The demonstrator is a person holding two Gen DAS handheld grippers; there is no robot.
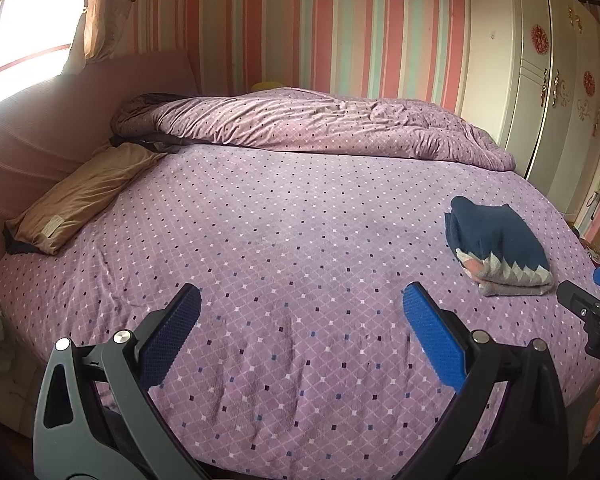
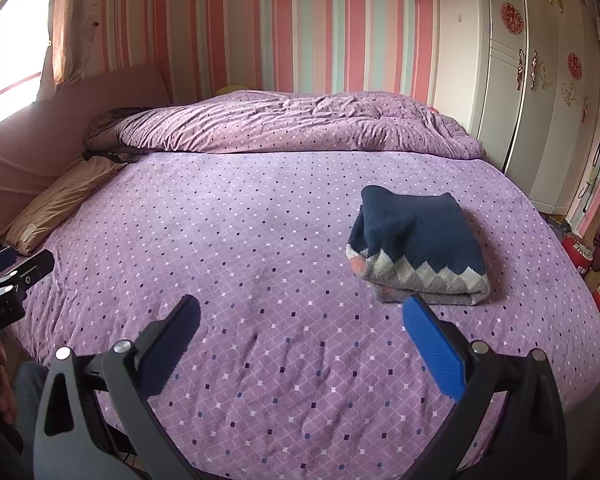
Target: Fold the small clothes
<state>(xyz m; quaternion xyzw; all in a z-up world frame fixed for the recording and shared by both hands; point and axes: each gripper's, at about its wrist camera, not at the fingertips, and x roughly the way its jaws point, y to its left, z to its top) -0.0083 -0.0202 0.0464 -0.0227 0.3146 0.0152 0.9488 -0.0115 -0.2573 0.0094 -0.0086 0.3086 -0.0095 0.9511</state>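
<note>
The purple-quilted bed (image 2: 260, 240) carries a folded navy sweater (image 2: 416, 244) at frame right; both the left hand-held gripper (image 1: 302, 308) and right hand-held gripper (image 2: 302, 316) are released, holding nothing. Probably finished: press any loose edge flat gently.

One folded sweater (image 2: 418, 244), one pillow (image 1: 80, 196), two grippers (image 1: 300, 328)

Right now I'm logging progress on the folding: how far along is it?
Done: the navy sweater lies folded into a compact bundle on the purple bedspread, zigzag hem toward the cameras. In hand: nothing; the left gripper and right gripper both hover open and empty, the right one close to the bundle. Left: no unfolded garment shows, so perhaps only tidying or fetching another piece.
</note>
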